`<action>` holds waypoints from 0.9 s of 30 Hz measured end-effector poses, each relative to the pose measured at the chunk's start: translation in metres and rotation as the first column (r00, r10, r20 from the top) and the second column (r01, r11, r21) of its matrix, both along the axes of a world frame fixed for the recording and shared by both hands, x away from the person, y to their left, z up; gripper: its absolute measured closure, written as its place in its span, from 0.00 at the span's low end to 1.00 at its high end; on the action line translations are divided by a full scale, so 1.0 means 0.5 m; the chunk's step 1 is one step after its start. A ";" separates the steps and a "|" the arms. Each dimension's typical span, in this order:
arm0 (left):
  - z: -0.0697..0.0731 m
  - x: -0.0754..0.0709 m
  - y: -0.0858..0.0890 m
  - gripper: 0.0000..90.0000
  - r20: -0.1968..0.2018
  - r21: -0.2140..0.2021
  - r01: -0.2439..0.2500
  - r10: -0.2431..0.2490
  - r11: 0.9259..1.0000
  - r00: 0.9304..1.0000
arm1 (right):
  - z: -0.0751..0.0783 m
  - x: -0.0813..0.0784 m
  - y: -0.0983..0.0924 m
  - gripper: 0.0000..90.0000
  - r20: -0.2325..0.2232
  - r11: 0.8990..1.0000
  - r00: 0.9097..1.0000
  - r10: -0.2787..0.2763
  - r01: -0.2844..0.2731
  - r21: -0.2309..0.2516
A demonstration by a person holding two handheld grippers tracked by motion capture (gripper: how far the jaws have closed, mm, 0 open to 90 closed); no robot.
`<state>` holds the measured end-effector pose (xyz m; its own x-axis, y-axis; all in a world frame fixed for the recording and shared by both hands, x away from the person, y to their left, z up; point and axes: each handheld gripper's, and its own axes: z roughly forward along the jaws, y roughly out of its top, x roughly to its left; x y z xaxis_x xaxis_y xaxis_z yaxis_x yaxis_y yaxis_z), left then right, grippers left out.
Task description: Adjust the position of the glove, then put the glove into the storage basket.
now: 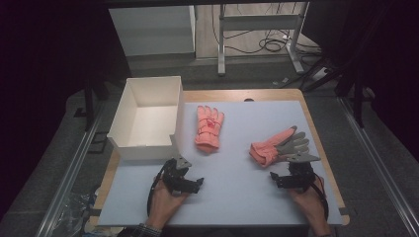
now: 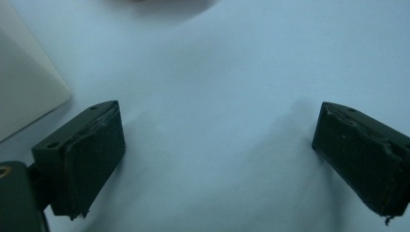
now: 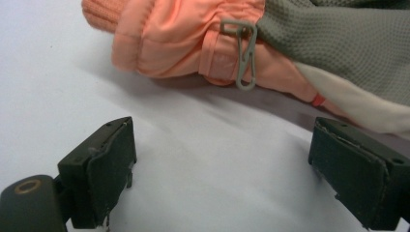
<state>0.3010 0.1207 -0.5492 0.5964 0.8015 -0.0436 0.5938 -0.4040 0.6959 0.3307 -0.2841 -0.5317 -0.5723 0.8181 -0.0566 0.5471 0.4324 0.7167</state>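
Note:
Two salmon-pink gloves lie on the pale mat. One glove [image 1: 208,127] rests back up beside the white box [image 1: 129,129]. The other glove [image 1: 279,145] lies palm up at the right, showing grey palm fabric [image 3: 338,43] and a grey clip [image 3: 245,53] at its cuff [image 3: 159,43]. My right gripper [image 1: 291,174] stands open just in front of that cuff, and its jaws are wide apart with only mat between them [image 3: 222,164]. My left gripper [image 1: 184,173] is open too, low over bare mat [image 2: 217,145] near the box's front corner [image 2: 29,87].
The open-topped white box stands at the mat's left rear. The mat lies on a wooden table [image 1: 316,128] with edges close on the right and front. Beyond the table are metal frame legs [image 1: 221,44] and floor cables [image 1: 272,44].

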 end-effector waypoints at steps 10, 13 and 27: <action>0.000 -0.001 0.000 0.05 0.001 0.001 0.000 0.000 1.000 1.000 | 0.008 -0.004 -0.006 0.21 -0.012 0.999 0.999 -0.031 0.031 0.026; 0.000 -0.001 0.000 0.05 0.001 0.002 0.000 0.000 1.000 1.000 | 0.016 -0.005 -0.011 0.24 -0.025 0.998 0.999 -0.041 0.042 0.053; 0.000 -0.001 0.000 0.05 0.000 0.001 -0.001 0.001 1.000 1.000 | 0.078 0.018 -0.020 0.33 -0.043 0.992 0.997 -0.065 0.069 0.110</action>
<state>0.3005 0.1209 -0.5494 0.5957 0.8021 -0.0428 0.5939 -0.4039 0.6958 0.3396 -0.2940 -0.4928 -0.5159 0.8547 0.0585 0.6012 0.3126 0.7354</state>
